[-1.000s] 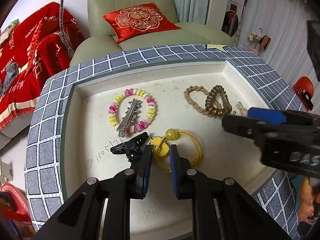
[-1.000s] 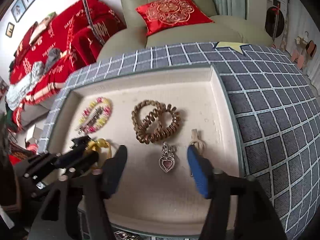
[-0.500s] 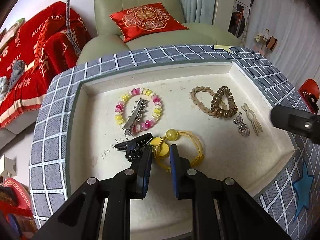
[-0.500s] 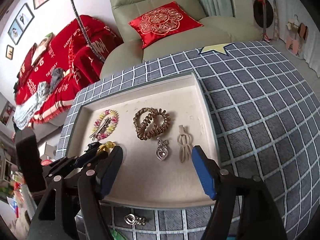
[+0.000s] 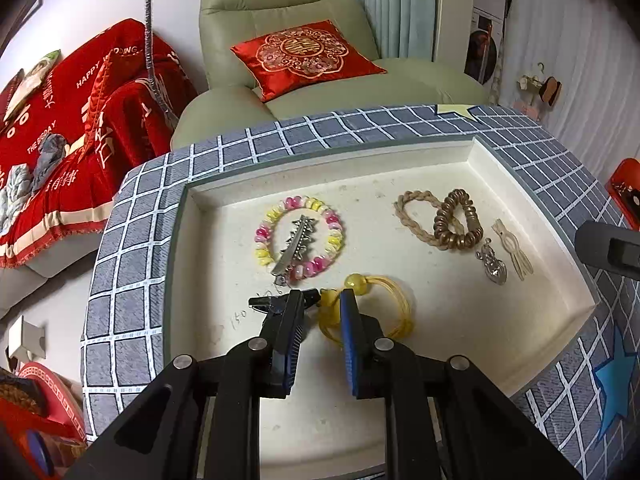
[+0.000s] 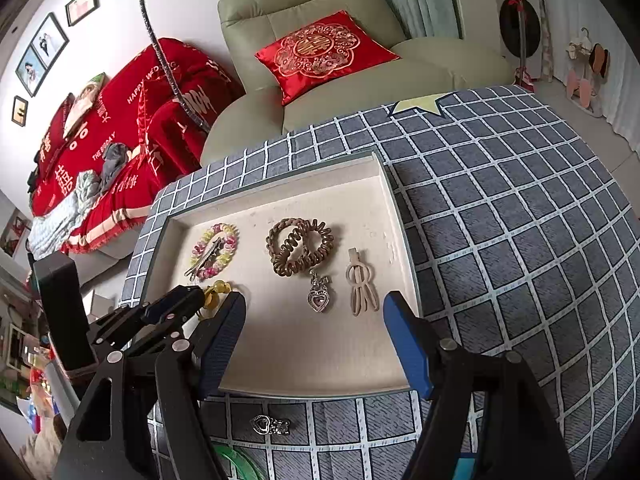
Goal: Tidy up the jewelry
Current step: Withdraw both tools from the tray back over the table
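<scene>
The yellow hair tie (image 5: 372,308), a loop of yellow cord with a round bead and a small yellow ornament, lies on the floor of the cream tray (image 5: 460,156), and its ornament end sits right between the fingertips of the left gripper (image 5: 320,304). The jaws are narrow but the pads do not visibly press on anything, so I read it as open around the tie. A black hair clip (image 5: 276,302) lies touching the outer side of its left finger, which is the risk here: closing should catch only the yellow ornament, and a lift should go straight up so the clip is not dragged along. Beyond the fingertips rests a pink and yellow bead bracelet (image 5: 300,236) with a silver clip (image 5: 296,242) across it. The right gripper (image 6: 314,320) hangs above the near part of the tray, its jaws wide and holding nothing, having just been opening; ahead between its fingers lie a heart pendant (image 6: 319,298) and a beige hair clip (image 6: 362,284), with 2 brown hair ties (image 6: 302,250) further on. Another small heart charm (image 6: 270,426) sits outside the tray on the checked cloth (image 6: 520,240), below this gripper, probably awaiting pickup.
</scene>
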